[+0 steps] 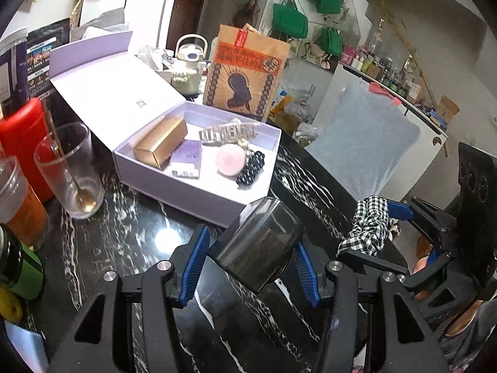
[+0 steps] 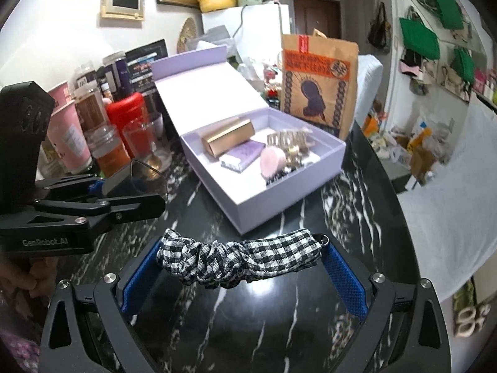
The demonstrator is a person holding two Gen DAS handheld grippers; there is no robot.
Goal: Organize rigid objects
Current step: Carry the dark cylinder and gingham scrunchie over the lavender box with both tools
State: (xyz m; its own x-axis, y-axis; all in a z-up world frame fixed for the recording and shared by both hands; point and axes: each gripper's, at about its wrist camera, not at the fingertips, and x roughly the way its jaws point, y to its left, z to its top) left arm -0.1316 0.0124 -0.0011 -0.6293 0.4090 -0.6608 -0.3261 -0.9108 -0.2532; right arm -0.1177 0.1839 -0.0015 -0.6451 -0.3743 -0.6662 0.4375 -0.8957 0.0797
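Observation:
My left gripper (image 1: 251,245) is shut on a dark smoky container (image 1: 259,244), held tilted just above the black marble table, in front of the open lilac box (image 1: 198,192). The box holds a gold box (image 1: 161,144), a purple box (image 1: 185,160), a pink round piece (image 1: 231,160), a silver hair claw (image 1: 228,132) and a dotted dark item (image 1: 251,168). My right gripper (image 2: 240,259) stands wide with a black-and-white checked scrunchie (image 2: 239,259) stretched over both fingertips. It also shows in the left wrist view (image 1: 368,227), to the right of the container.
An empty glass with a spoon (image 1: 70,171), a red bottle (image 1: 23,143) and jars crowd the table's left side. A brown paper bag (image 1: 247,74) and a white teapot (image 1: 188,68) stand behind the box. The table edge curves away on the right (image 2: 388,192).

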